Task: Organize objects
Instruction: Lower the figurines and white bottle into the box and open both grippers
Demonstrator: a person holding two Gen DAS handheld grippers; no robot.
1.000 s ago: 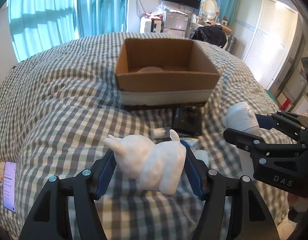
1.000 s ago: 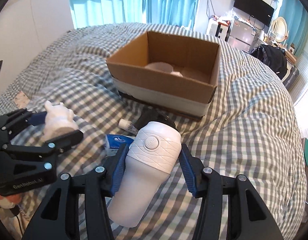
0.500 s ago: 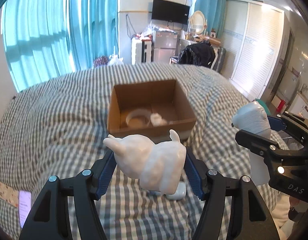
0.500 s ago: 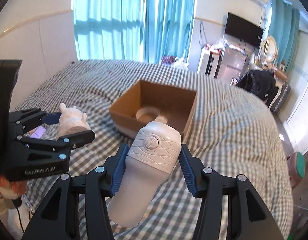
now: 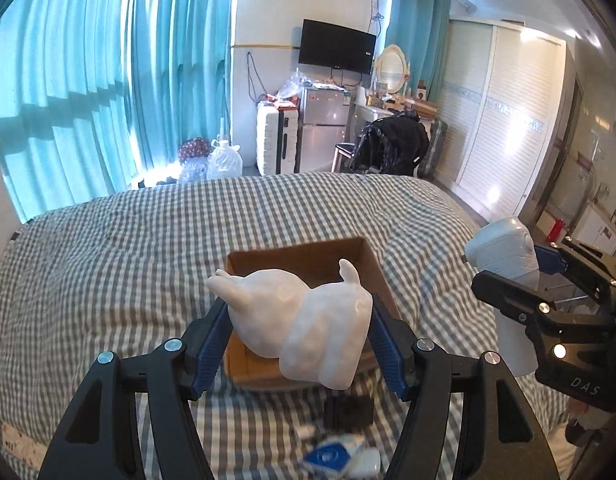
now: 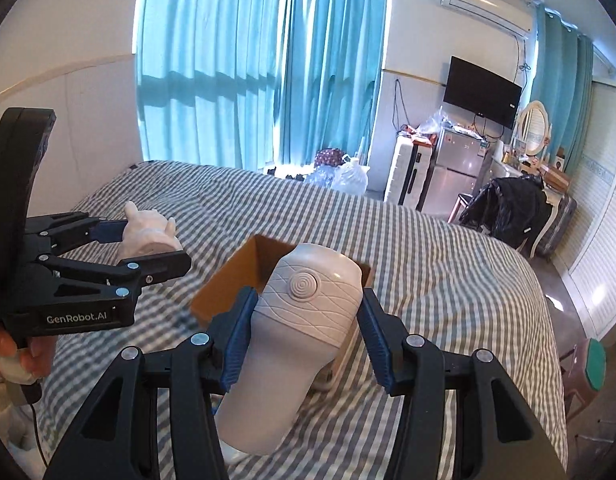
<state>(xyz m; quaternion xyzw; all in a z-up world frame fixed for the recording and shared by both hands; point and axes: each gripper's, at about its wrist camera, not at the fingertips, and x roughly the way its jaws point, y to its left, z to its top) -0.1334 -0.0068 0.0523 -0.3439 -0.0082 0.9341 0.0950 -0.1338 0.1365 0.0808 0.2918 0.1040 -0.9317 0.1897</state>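
My left gripper (image 5: 295,320) is shut on a white animal figurine (image 5: 303,320) and holds it high above the bed, in front of the open cardboard box (image 5: 308,256). My right gripper (image 6: 303,332) is shut on a white bottle (image 6: 291,344) with a round button on its cap, also held high over the box (image 6: 235,280). The right gripper and its bottle (image 5: 508,272) show at the right in the left wrist view. The left gripper and figurine (image 6: 147,232) show at the left in the right wrist view.
The box sits on a bed with a grey checked cover (image 5: 127,260). A dark object (image 5: 348,412) and a blue and white packet (image 5: 332,456) lie on the bed near the box's front. Curtains, a fridge, a TV and wardrobes stand beyond the bed.
Both grippers have risen well above the bed with their objects still held. The box now looks smaller and lower in both views.
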